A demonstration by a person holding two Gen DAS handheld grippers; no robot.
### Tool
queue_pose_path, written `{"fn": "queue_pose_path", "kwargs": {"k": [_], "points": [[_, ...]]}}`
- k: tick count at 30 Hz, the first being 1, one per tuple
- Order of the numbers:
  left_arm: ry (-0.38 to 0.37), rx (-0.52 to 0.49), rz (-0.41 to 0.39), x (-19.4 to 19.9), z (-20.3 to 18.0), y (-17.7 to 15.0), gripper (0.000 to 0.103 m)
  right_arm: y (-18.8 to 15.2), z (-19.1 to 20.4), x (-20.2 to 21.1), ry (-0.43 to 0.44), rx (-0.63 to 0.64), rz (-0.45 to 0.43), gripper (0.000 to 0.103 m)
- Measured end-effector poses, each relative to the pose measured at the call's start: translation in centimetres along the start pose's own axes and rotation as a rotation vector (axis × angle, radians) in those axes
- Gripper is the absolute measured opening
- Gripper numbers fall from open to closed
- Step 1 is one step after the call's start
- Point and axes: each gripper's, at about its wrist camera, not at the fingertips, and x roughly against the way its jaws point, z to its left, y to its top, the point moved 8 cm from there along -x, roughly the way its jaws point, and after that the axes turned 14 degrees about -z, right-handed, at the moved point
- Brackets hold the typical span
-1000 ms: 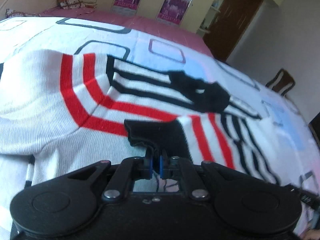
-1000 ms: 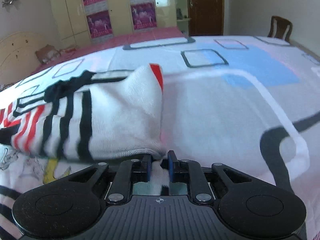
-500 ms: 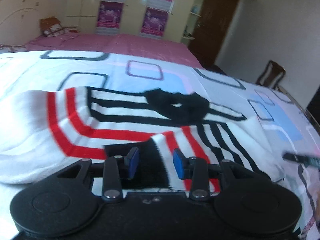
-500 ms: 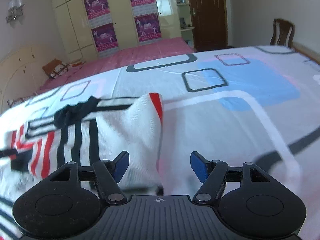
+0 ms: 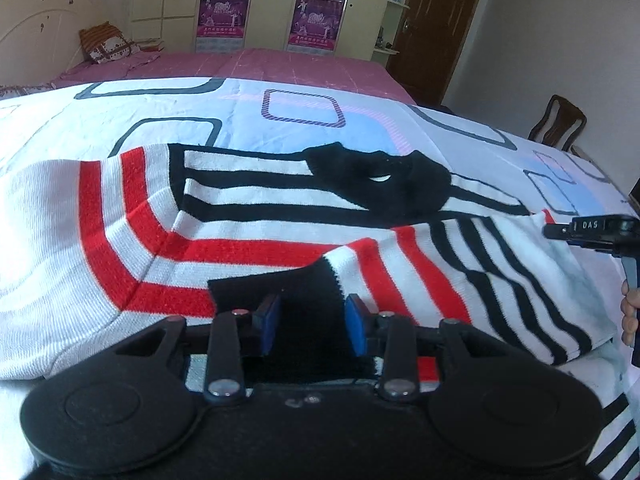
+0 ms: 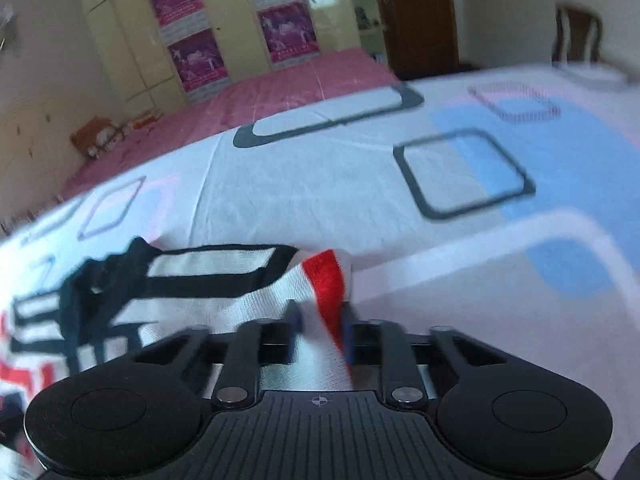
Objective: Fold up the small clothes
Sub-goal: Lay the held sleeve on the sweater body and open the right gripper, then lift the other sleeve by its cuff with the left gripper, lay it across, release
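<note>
Both sets of jaws we hold over the bed differ. Our left gripper (image 5: 311, 328) has its blue pads apart, straddling a black cuff (image 5: 276, 292) of the sweater (image 5: 248, 216) without pressing on it, and the jaws are closing slightly. Our right gripper (image 6: 320, 328) is closing its jaws on a white fold with a red stripe at the sweater's (image 6: 224, 280) edge; the pads sit against the cloth on both sides, though the right wrist view is blurred.

We see no containers in either view.

The sweater lies on the bed cover (image 5: 192, 100), a white sheet printed with dark rounded rectangles and pale blue patches. It is a white knit with red bands that bend at an angle on the left part and black bands across the upper and right parts. A black neckline (image 5: 384, 184) sits bunched near the middle of the far edge. One sleeve is laid across the body, its black cuff ending just in front of our left gripper. In the left wrist view, our right gripper (image 5: 592, 232) shows at the picture's right edge, at the sweater's right border, with fingers of a hand (image 5: 630, 312) below it.

Behind the bed stand a pink cover, cream cupboards with purple posters (image 5: 224, 12), a brown door (image 5: 440, 28) and a wooden chair (image 5: 558, 122).
</note>
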Motion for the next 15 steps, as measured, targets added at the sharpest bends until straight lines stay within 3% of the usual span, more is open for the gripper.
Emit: {"fn": "queue_pose_path", "kwargs": {"k": [1,3,7,12,15], "points": [[0.0,-0.001,-0.005,0.0,0.1,-0.1,0.034,-0.2,-0.8,-0.3,-0.046,0.007,-0.003,0.014],[0.0,-0.002,-0.002,-0.1,0.1,0.0,0.034,-0.1,-1.5,-0.1,-0.045,-0.042,-0.008,0.015],[0.005,0.017,0.011,0.2,0.0,0.4,0.035,0.6,-0.1,1.8,-0.061,0.051,-0.039,0.016],[0.002,0.019,0.007,1.2,-0.1,0.8,0.041,0.2,5.0,5.7,0.072,0.097,-0.073,0.018],[0.022,0.001,0.031,0.9,0.4,0.3,0.042,-1.8,8.4,5.9,0.134,0.158,-0.035,0.019]]}}
